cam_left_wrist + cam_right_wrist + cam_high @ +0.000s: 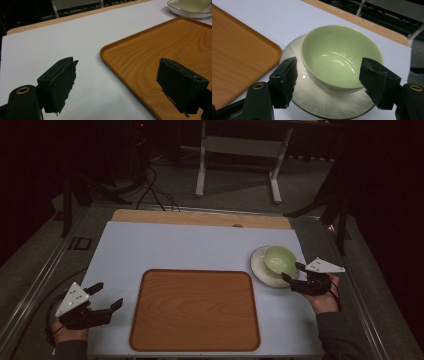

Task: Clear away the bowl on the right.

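Green ceramic bowl [342, 57] sits on a white saucer [312, 97] near the right edge of the table [175, 247], just off the tray's far right corner. Wooden tray [195, 310] lies at the middle of the near edge, empty.

Right gripper [294, 271] is at the bowl, jaws apart, one pad either side of it in the right gripper view, not touching yet as far as I can tell. Left gripper [108, 296] hovers near the table's near left corner, beside the tray's left edge, jaws also wide apart, nothing between them.

Step in hand, my read: grasp the bowl, likely to move it onto the tray. To do it well: drop the jaws lower so the pads [284, 80] meet the wall below the rim, not the glazed lip, which looks slick. Centre the bowl between the pads before closing. Close slowly; a curved wall may squirt out. Lift straight up so the saucer does not drag along. Whether the saucer should go too I can't judge; a rim pinch would suit it better. Left gripper could steady the saucer.

Writing: no brands, labels or text readable anywhere on bowl, saucer, tray or grippers.
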The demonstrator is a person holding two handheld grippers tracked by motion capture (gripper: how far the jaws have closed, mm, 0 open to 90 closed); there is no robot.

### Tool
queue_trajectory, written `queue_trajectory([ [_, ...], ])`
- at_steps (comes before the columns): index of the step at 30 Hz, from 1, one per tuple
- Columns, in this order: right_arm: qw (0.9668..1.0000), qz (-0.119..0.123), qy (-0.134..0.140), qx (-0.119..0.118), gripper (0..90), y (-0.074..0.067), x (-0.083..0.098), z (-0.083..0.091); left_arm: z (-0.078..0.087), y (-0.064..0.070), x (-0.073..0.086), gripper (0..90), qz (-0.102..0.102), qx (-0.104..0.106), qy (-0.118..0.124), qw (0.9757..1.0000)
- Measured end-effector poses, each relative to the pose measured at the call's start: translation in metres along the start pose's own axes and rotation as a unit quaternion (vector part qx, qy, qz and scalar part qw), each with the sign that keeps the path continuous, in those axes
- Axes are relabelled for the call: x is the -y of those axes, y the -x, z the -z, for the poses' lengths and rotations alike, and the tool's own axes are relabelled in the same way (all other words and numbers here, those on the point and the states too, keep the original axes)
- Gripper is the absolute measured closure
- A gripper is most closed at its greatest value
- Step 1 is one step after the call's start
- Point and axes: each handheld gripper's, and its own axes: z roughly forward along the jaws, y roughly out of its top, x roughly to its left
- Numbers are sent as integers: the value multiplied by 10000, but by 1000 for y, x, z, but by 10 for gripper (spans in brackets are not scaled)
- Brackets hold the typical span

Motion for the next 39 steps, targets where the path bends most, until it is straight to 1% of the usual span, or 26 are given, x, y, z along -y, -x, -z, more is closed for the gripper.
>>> queue_trajectory([
  [8,9999,-63,-138,82,303,10,-1,-8,0,0,0,156,-6,0,-3,10000],
  [11,9996,-110,-196,153,306,14,-2,-12,0,0,0,156,0,-3,13,10000],
  [21,9986,-225,-400,244,306,22,-3,-22,1,0,0,156,-8,-2,23,10000],
  [25,9978,-342,-493,295,306,27,-2,-27,1,0,0,156,-8,-4,29,10000],
  [32,9964,-450,-617,355,303,31,-1,-34,1,0,0,156,-18,-6,35,10000],
  [38,9955,-586,-612,433,302,35,-1,-36,1,0,0,156,-22,2,39,10000],
  [39,9951,-604,-644,453,302,36,-1,-37,1,0,0,156,-22,3,42,10000],
])
